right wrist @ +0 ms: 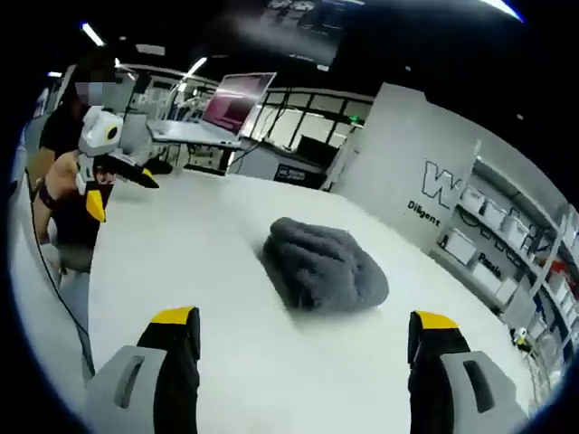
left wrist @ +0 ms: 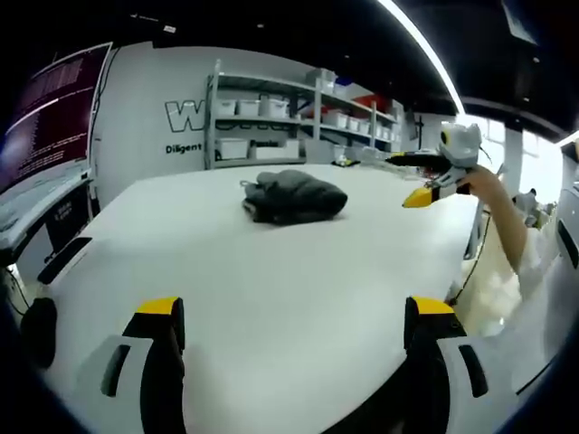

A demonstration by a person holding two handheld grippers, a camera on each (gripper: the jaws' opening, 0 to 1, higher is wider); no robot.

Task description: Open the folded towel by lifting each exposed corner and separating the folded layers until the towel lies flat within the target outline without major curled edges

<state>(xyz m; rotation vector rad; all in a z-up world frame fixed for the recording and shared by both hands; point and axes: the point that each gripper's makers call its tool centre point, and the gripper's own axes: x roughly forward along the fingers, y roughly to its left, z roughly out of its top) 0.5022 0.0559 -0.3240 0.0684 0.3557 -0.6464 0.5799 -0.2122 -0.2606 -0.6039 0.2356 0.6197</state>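
Lying bunched mid-counter, the grey towel [left wrist: 294, 198] sits apart from both grippers — left gripper [left wrist: 294, 334] and right gripper [right wrist: 303, 348] hover with jaws wide, holding nothing, over the white counter [left wrist: 271, 289].

A broad white table [left wrist: 271, 298] fills the foreground under a dark ceiling with a long strip light [left wrist: 425, 45]. Behind it, a white wall carries dark lettering [left wrist: 185, 116] beside metal shelving [left wrist: 289, 122] stacked with white bins. A monitor [right wrist: 237, 101] glows before tall windows [right wrist: 298, 127].
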